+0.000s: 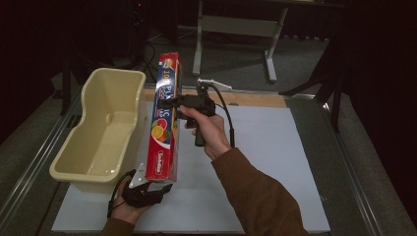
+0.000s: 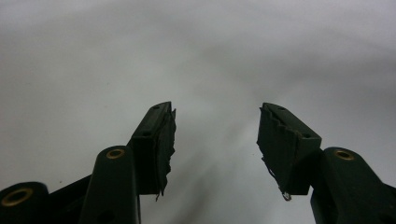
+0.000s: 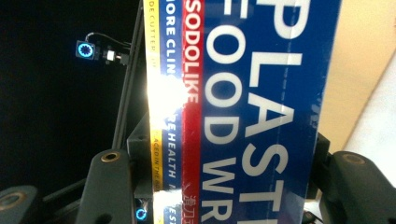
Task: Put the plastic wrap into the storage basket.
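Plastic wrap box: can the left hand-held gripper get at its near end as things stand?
Probably yes. The left hand-held gripper sits open just below the plastic wrap box, nothing between them; the right hand-held gripper clamps it mid-length.

right arm: brown sleeve comes in from the table's near edge, reaching toward the middle
right hand [image 1: 209, 129]: wrapped round the grip, wrist pretty much straight
right gripper [image 1: 164, 104]: pointing left, fingers clamped tight on something
left hand [image 1: 129, 209]: low at the near-left corner of the table
left gripper [image 2: 215, 140]: fingers [image 2: 156, 149] spread apart, nothing between them
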Tool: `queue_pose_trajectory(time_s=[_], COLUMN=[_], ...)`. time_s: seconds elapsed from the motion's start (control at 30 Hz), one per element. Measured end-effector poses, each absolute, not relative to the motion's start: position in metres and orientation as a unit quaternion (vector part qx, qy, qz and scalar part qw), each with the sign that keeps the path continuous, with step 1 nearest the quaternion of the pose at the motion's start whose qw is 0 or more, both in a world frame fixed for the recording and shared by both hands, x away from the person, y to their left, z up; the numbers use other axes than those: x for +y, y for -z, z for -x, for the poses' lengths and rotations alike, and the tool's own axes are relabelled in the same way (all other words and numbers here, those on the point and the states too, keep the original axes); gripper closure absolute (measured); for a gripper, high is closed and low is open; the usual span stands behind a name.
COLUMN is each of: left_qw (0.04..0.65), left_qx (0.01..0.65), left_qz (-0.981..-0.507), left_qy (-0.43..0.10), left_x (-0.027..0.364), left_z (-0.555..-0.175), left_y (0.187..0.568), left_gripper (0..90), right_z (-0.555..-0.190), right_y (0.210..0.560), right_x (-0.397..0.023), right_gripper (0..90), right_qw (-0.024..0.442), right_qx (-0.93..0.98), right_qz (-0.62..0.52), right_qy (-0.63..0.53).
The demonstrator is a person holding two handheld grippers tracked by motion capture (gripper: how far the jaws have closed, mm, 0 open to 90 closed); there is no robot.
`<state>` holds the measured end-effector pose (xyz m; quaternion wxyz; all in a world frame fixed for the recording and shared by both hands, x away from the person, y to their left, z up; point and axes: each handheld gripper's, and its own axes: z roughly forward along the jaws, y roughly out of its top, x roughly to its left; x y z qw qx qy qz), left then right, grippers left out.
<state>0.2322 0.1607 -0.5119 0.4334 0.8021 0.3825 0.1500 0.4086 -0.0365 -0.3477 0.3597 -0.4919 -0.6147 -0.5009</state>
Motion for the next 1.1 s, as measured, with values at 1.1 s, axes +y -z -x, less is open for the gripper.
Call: queue_pose_trajectory(time_s=[1.1], left_qw=[0.443], left_qx=[0.384], left_qz=[-0.796], left_qy=[-0.147], left_x=[0.164], left_z=[-0.233], left_y=[0.511], left_gripper=[46.0], right_z=[-0.418], right_y=[0.333], right_x=[0.026], right_gripper=[41.3], right_qw=[0.344], right_qx=[-0.62], right_qz=[0.489], right_qy=[0.509])
